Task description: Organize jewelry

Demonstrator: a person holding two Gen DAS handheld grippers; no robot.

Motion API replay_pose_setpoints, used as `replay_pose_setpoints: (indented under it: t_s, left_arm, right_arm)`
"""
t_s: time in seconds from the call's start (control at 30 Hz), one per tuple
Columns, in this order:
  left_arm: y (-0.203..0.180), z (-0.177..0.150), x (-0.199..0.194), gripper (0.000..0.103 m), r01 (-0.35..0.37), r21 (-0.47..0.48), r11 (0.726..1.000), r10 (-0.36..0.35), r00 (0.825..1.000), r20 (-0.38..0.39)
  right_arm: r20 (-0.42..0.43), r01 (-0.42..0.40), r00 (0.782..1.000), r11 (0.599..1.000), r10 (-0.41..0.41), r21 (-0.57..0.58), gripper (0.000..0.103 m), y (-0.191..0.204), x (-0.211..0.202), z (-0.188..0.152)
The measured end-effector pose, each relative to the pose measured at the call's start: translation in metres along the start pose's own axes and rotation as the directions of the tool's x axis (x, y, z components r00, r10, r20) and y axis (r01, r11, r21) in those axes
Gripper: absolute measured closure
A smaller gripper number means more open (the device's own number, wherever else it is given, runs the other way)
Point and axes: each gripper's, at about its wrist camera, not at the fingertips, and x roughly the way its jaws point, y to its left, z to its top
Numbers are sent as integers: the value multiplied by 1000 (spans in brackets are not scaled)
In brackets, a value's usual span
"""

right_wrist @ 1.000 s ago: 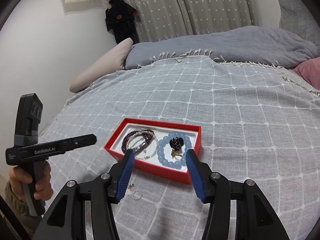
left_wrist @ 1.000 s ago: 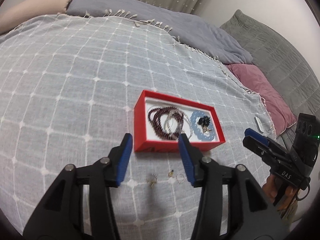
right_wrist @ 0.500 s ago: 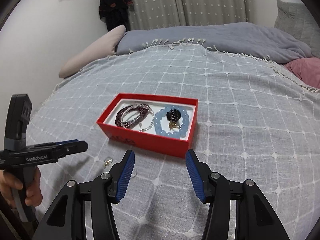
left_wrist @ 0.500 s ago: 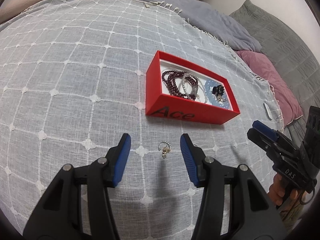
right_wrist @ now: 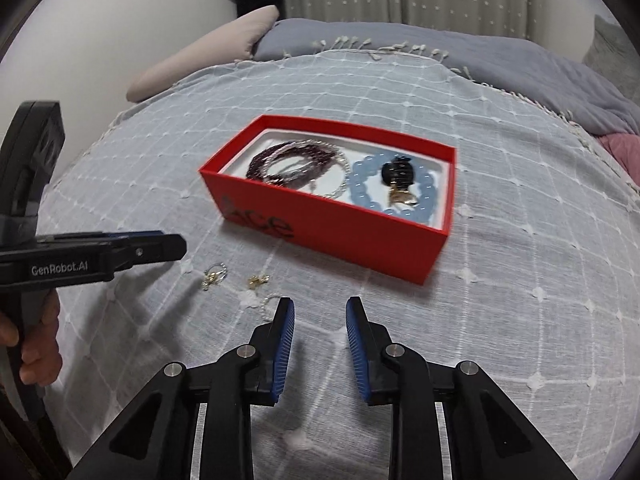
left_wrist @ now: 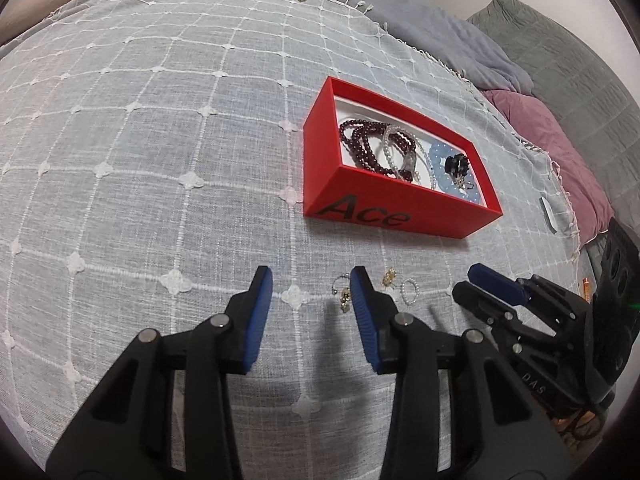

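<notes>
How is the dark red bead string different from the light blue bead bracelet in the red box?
The dark red string has small beads wound in several loops; the blue bracelet has larger beads in a single ring. The dark red string lies toward the box's left end with a clear bead strand across it; the blue bracelet lies toward the right end with a black piece on it. Both are inside the box.
</notes>
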Motion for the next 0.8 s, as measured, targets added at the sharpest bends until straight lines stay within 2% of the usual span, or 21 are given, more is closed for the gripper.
replay_pose_setpoints:
  t_s: [0.2, 0.43, 0.8]
  left_arm:
    - [4, 1, 6, 61, -11, -5, 1000, 11, 1000, -14]
    - [1, 0, 9, 62, -14, 10, 1000, 14, 1000, -21]
    - [5, 2, 8, 62, -5, -5, 1000, 5, 1000, -25]
  right_arm:
    - [-39, 4, 999, 1000, -6, -29, 76, 8, 15, -3]
    - [-32, -23, 999, 995, 20, -98, 76, 25, 21, -7]
    - [-30, -49, 998, 993, 46, -106, 75, 31, 37, -4]
